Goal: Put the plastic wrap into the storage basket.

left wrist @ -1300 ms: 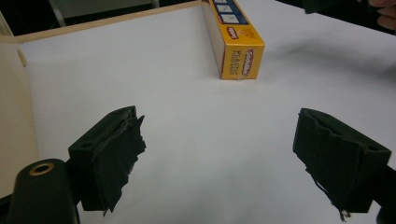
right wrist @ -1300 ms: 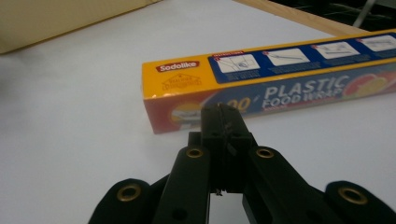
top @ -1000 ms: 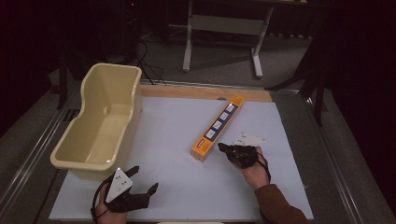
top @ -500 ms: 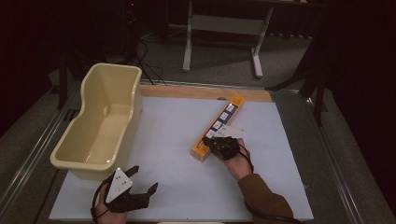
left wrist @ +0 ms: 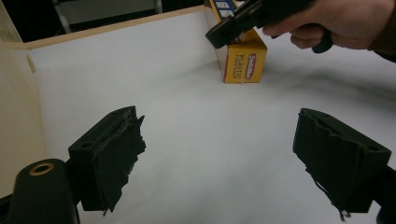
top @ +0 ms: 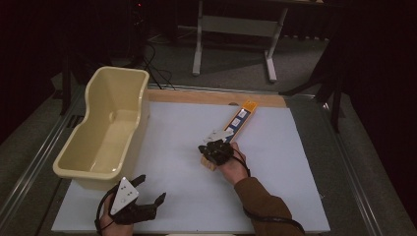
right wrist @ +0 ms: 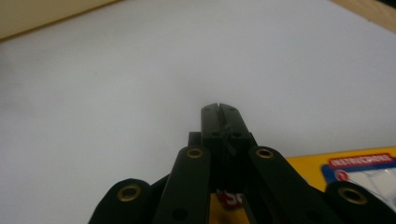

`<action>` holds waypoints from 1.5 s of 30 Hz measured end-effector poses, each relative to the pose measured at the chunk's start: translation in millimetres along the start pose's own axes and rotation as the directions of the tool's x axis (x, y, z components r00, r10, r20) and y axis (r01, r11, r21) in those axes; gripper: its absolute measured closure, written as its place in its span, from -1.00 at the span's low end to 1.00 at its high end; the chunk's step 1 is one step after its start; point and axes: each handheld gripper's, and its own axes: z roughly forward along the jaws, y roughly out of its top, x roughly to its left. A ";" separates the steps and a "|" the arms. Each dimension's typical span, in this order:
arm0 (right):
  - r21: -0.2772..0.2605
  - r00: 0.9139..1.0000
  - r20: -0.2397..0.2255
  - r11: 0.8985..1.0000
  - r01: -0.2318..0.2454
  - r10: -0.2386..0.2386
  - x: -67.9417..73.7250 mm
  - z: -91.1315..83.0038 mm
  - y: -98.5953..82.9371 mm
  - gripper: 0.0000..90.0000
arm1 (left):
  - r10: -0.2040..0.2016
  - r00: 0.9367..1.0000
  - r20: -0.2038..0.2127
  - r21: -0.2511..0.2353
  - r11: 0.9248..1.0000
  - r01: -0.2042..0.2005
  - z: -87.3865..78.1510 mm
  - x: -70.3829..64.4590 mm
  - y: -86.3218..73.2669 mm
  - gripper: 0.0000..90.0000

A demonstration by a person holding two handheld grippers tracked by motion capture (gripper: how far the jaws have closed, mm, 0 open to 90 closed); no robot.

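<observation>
A long yellow box of plastic wrap [top: 239, 119] lies slantwise on the white table top [top: 275, 162]. My right gripper [top: 207, 149] hovers over the box's near end, shut with nothing between its jaws. In the right gripper view the closed jaws [right wrist: 219, 108] point past the box [right wrist: 308, 166] toward bare white table. My left gripper [top: 146, 195] rests near the front edge, jaws wide open and empty. The left gripper view looks between its fingers [left wrist: 114, 151] at the box end [left wrist: 243, 63], with the right gripper [left wrist: 231, 29] above it.
A cream plastic tub [top: 81, 164] stands empty at the table's left, its wall [left wrist: 14, 112] close to my left gripper. A wooden strip [top: 196, 96] runs along the far edge. A metal stand [top: 236, 27] is on the floor beyond.
My right gripper has moved left, from beside the box to over its near end. The left gripper has stayed put.
</observation>
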 end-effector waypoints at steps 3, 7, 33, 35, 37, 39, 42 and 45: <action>0.016 1.000 -0.008 1.000 -0.007 0.007 3.4 6.2 1.8 1.00 | 0.000 1.000 0.000 -0.001 1.000 0.000 0.2 -0.6 0.0 -0.66; 0.052 1.000 0.008 0.998 0.021 -0.021 10.7 10.2 2.8 1.00 | 0.001 1.000 0.000 -0.002 1.000 -0.001 -0.1 -0.6 -0.1 -0.66; 0.258 0.991 0.044 0.959 0.112 -0.128 -16.9 -79.6 -60.2 1.00 | 0.003 1.000 -0.011 -0.002 1.000 -0.004 -1.1 -2.7 -0.9 -0.66; 0.266 0.992 0.077 0.961 0.071 -0.095 -30.1 -96.4 -75.8 1.00 | 0.005 1.000 -0.012 0.001 1.000 -0.005 -0.7 -2.8 -1.0 -0.66; 0.269 0.993 0.099 0.962 0.041 -0.070 -42.3 -107.6 -86.7 1.00 | 0.004 1.000 -0.013 0.001 1.000 -0.004 -0.3 -2.6 -1.1 -0.66; 0.265 0.992 0.125 0.964 -0.002 -0.032 -57.5 -117.2 -99.2 1.00 | 0.003 1.000 -0.014 0.001 1.000 -0.003 -0.3 -2.5 -1.2 -0.66; 0.274 0.983 0.184 0.959 -0.069 0.018 -81.4 -129.3 -116.0 1.00 | 0.004 1.000 -0.015 0.001 1.000 -0.004 0.2 -2.2 -1.2 -0.66; 0.267 0.978 0.199 0.957 -0.115 0.062 -95.0 -136.0 -122.8 1.00 | 0.003 1.000 -0.015 0.003 1.000 -0.003 1.1 -2.3 -1.2 -0.66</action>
